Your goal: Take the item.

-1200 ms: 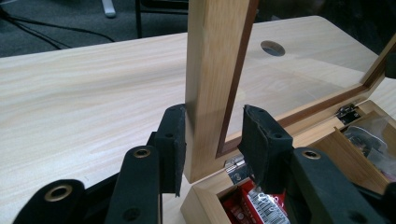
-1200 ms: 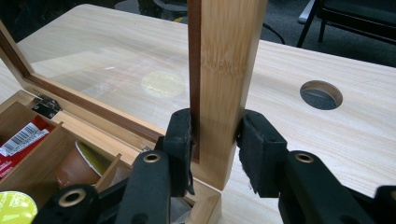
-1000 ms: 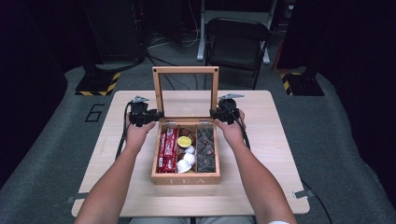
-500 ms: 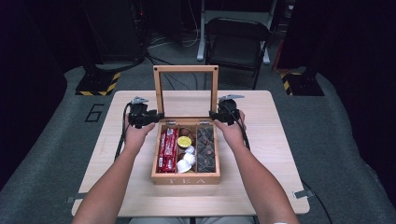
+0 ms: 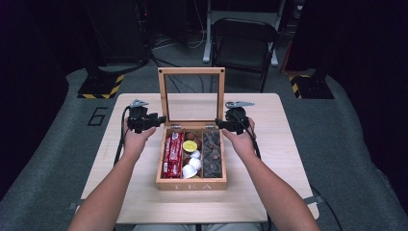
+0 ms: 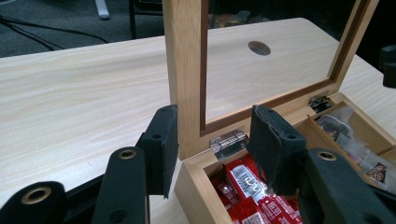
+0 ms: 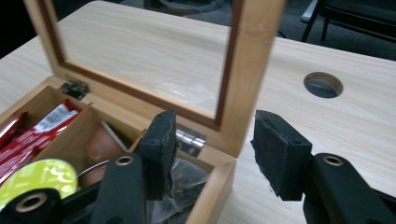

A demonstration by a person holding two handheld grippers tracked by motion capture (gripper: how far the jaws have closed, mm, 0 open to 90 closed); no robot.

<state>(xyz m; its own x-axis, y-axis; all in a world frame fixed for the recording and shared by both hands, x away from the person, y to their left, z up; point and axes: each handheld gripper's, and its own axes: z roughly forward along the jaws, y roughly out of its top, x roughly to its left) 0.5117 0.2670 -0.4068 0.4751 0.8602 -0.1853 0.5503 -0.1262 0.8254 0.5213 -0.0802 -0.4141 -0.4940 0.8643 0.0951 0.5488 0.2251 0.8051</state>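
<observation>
Dim lab or studio: black stands, floor cables, hazard-taped bases.

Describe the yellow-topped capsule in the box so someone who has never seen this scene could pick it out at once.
On the light wooden table stands a wooden tea box with its glass-paned lid raised upright. Of its three compartments, take the middle one, between the red packets on the left and the dark packets on the right. The yellow-topped capsule lies there, behind the white capsules, the one bright yellow disc.
</observation>
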